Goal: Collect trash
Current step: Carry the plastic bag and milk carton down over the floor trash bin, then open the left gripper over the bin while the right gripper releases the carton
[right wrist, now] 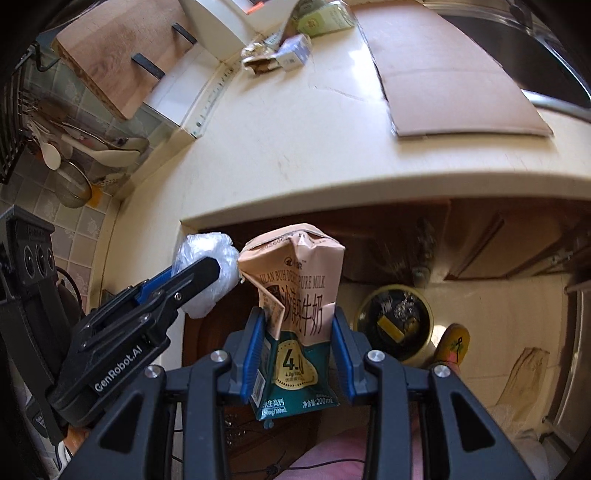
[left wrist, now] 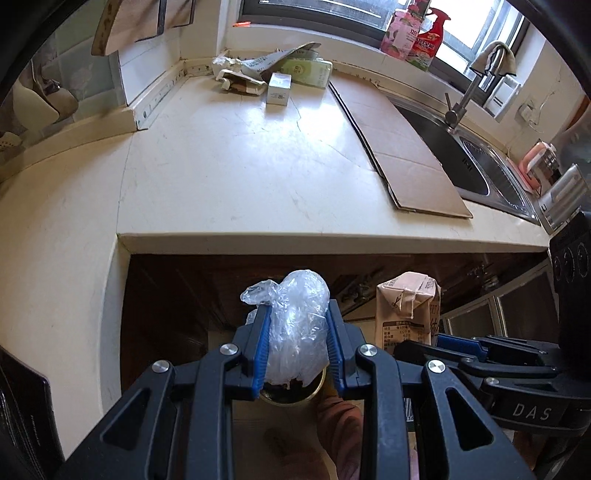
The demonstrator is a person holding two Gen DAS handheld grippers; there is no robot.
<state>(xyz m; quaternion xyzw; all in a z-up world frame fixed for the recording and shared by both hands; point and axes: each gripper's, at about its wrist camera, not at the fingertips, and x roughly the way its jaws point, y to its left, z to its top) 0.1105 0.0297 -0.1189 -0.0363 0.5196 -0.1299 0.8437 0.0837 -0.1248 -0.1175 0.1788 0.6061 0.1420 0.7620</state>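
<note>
My left gripper (left wrist: 297, 314) is shut on a crumpled clear plastic bag (left wrist: 295, 328) and holds it in front of the counter edge, above a round bin (left wrist: 291, 397) on the floor. My right gripper (right wrist: 299, 317) is shut on a crushed pink-and-green milk carton (right wrist: 299, 314), just right of the left gripper (right wrist: 207, 273). The carton also shows in the left wrist view (left wrist: 408, 310). The bin (right wrist: 395, 325) sits on the floor, right of the carton. More trash lies at the back of the counter: a torn wrapper (left wrist: 236, 79), a small white box (left wrist: 279, 88) and a green pack (left wrist: 303, 70).
A flattened cardboard sheet (left wrist: 399, 147) lies on the cream counter (left wrist: 229, 166) beside a steel sink (left wrist: 476, 162) with a tap. Bottles stand on the window sill (left wrist: 417, 33). A cutting board (right wrist: 118, 59) and utensils hang at the left wall. Dark cabinet doors are below the counter.
</note>
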